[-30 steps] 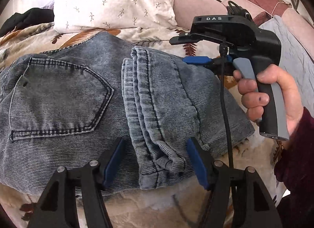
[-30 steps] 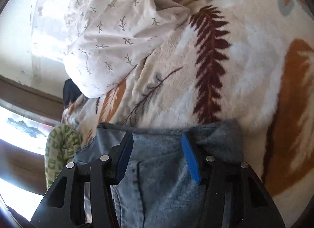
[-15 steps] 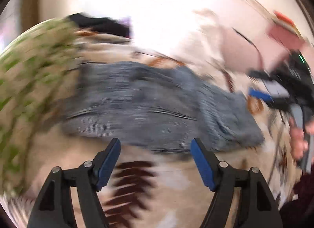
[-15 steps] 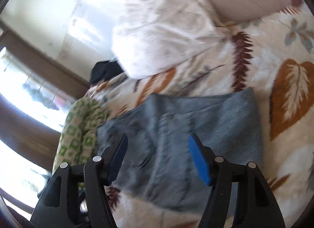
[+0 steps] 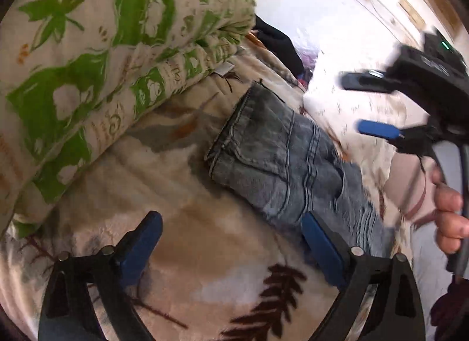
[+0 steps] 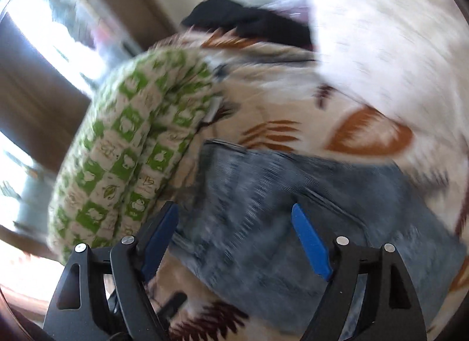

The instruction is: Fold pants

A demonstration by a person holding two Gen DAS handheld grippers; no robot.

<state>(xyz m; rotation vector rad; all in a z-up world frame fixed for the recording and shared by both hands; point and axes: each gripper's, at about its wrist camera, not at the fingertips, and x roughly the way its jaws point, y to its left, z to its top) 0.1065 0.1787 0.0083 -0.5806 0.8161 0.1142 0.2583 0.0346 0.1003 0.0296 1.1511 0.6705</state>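
Observation:
The grey-blue jeans [image 5: 281, 162] lie folded into a compact bundle on the leaf-patterned blanket [image 5: 187, 241]. My left gripper [image 5: 234, 250] is open and empty, above the blanket just in front of the bundle's near edge. My right gripper [image 6: 237, 241] is open and empty, raised above the jeans [image 6: 293, 212]; it also shows in the left wrist view [image 5: 360, 103] to the right of the bundle, held in a hand. The right wrist view is motion-blurred.
A thick folded green-and-cream quilt [image 5: 88, 71] lies left of the jeans, also in the right wrist view [image 6: 126, 159]. A dark garment [image 5: 278, 42] and a white pillow [image 6: 395, 47] lie behind. A bright window [image 6: 38, 47] is at the left.
Both grippers have let go of the folded jeans and pulled back and up. The left camera has swung left, so the quilt now fills its left side.

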